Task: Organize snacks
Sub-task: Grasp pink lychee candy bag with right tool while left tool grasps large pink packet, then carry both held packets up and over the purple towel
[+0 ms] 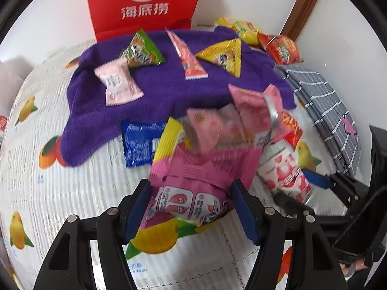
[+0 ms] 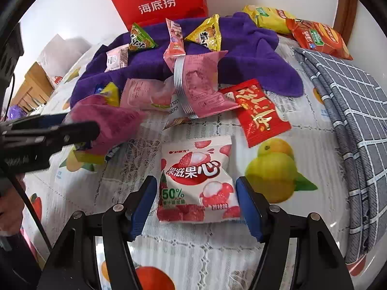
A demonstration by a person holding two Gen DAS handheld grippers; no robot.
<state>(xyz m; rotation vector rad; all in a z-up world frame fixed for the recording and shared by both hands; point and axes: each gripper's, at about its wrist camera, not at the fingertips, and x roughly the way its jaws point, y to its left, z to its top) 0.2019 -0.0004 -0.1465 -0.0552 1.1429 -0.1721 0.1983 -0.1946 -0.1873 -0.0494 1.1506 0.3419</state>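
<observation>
Jaws astride white lychee-print packet (image 2: 197,183)

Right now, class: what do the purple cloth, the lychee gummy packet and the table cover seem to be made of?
Purple cloth: soft knitted or terry fabric, matte, with a fuzzy ribbed surface and loose folds. Lychee gummy packet: thin plastic film, glossy, with crimped sealed edges. Table cover: probably plastic or vinyl, lace-patterned with printed fruit, slightly shiny; the look leaves it open.

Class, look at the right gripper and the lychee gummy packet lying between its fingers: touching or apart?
Apart. The right wrist view shows the right gripper open, tablecloth showing between each blue pad and the lychee gummy packet.
</observation>
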